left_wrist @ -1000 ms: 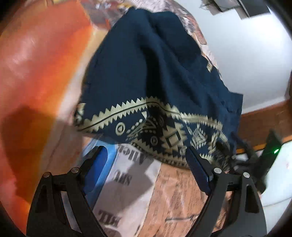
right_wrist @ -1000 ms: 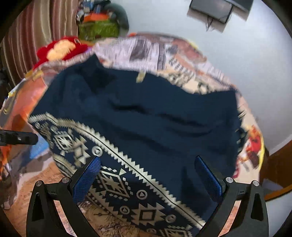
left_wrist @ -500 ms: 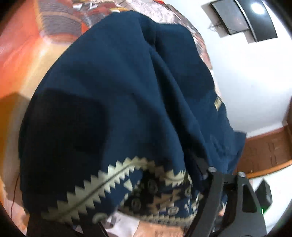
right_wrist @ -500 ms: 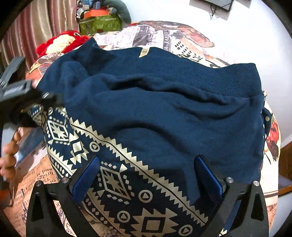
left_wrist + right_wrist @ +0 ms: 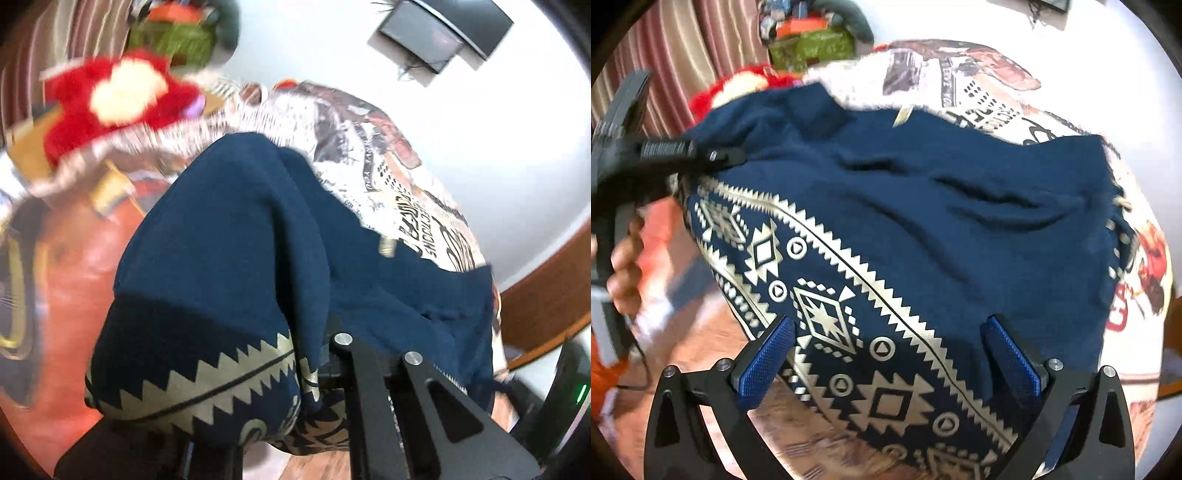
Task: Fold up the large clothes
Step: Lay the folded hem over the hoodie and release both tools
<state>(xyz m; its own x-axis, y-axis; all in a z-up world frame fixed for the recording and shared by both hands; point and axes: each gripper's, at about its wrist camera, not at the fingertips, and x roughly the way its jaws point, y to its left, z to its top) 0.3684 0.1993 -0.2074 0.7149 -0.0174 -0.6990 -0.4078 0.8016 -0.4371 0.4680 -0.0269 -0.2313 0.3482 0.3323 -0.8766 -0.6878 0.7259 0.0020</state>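
Note:
A large navy garment (image 5: pixel 960 206) with a cream geometric border lies on a printed bedspread. In the left wrist view the same garment (image 5: pixel 229 258) bulges up over my left gripper (image 5: pixel 295 398), which is shut on its patterned edge; the left finger is hidden under the cloth. The left gripper also shows in the right wrist view (image 5: pixel 716 157) at the garment's far left corner, lifting it. My right gripper (image 5: pixel 886 358) is open and empty, its blue pads just above the patterned hem.
The printed bedspread (image 5: pixel 979 88) reaches to a white wall. A red plush toy (image 5: pixel 110 107) and a green box (image 5: pixel 809 44) sit at the far end by striped curtains. An orange surface (image 5: pixel 66 295) lies to the left.
My left gripper went into the garment's patterned edge, closed on it and lifted it, tilting up toward the far end. The right gripper stayed open and edged closer over the hem.

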